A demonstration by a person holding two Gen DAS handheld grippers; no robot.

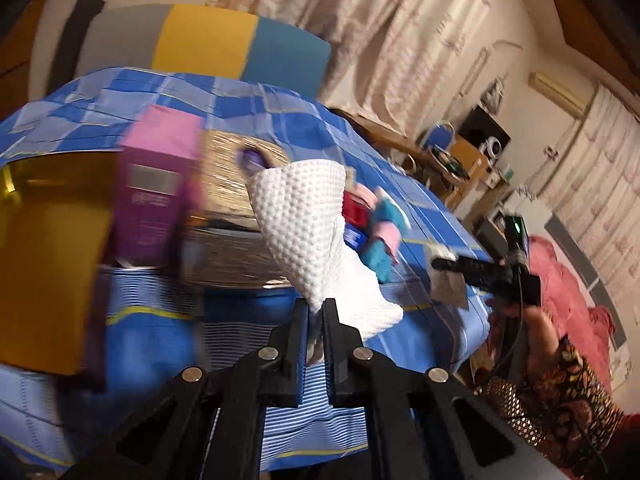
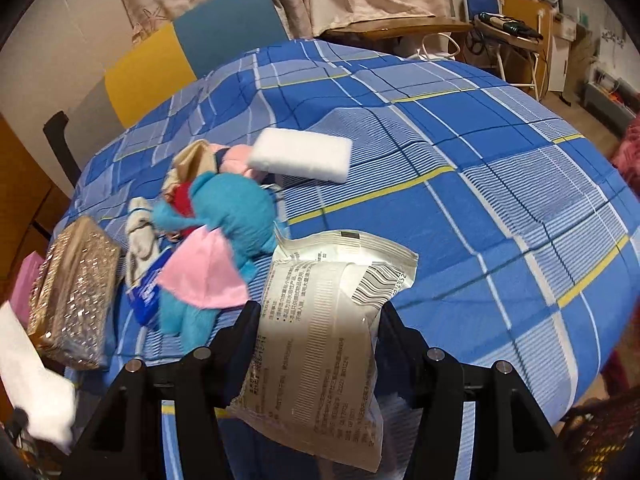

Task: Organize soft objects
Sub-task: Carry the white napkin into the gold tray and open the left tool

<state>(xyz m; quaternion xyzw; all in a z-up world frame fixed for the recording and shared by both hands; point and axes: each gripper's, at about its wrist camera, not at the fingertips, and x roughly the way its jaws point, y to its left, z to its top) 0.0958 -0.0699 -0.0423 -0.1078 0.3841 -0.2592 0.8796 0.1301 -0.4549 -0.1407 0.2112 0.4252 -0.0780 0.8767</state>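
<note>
- Your left tool (image 1: 316,312) is closed tight on a white paper towel (image 1: 304,220), pinching its lower corner so the sheet fans up and out above the tips, clear of the counter (image 2: 480,200).
- Your right tool (image 2: 320,312) stands about half open with a white printed packet (image 2: 320,320) between its fingers; both fingers sit against the packet's sides, and its barcode end sticks out ahead of them.
- You have a blue checked cloth over the counter, and the soft things lie in a heap on its left part in the right wrist view: a blue plush toy (image 2: 232,208) with a pink piece, a red item under it, a beige cloth and a pale sock.
- A white sponge (image 2: 300,154) lies just behind the heap, touching it.
- A glittery gold box (image 2: 76,280) sits at the counter's left edge, with a pink carton (image 1: 160,184) beside it.
- Your hand in a patterned sleeve shows at the right of the left wrist view.
</note>
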